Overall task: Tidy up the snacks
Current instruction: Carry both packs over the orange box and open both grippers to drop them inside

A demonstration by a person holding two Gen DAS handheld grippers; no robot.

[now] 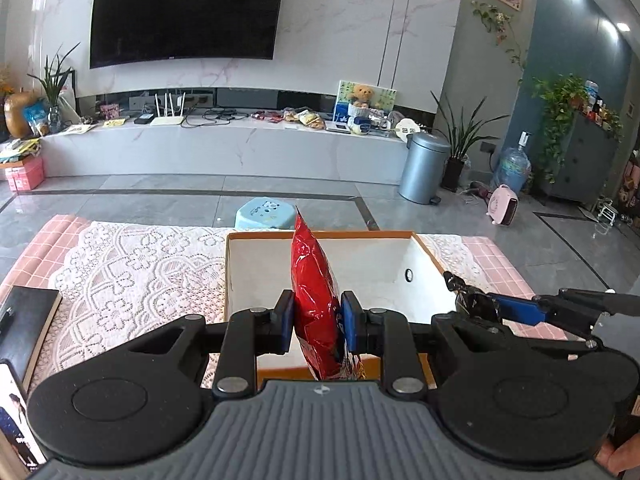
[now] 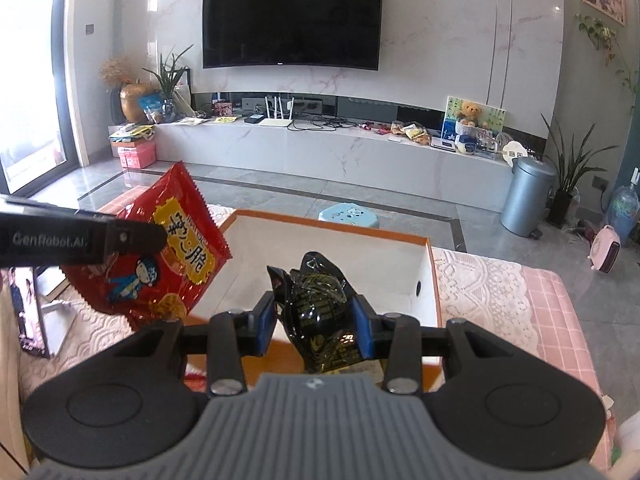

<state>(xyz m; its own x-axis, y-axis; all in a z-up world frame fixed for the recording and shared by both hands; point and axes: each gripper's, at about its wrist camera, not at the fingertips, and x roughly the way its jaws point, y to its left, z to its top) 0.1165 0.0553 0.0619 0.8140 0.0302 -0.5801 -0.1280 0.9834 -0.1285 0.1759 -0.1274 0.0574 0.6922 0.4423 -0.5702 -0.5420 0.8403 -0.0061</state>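
Note:
My left gripper (image 1: 318,322) is shut on a red snack bag (image 1: 314,296) and holds it upright over the near edge of an open white box with an orange rim (image 1: 320,234). The red bag also shows in the right wrist view (image 2: 160,256), left of the box. My right gripper (image 2: 314,320) is shut on a crumpled black snack bag (image 2: 320,308) above the box's near edge (image 2: 332,226). In the left wrist view the right gripper (image 1: 472,300) comes in from the right with the black bag (image 1: 460,284) at its tip. The box's inside looks bare.
The box stands on a table with a white lace cloth (image 1: 132,272) over pink check fabric. A dark book (image 1: 28,312) and a phone (image 1: 12,416) lie at the left. A light blue stool (image 1: 266,214) stands on the floor beyond the table.

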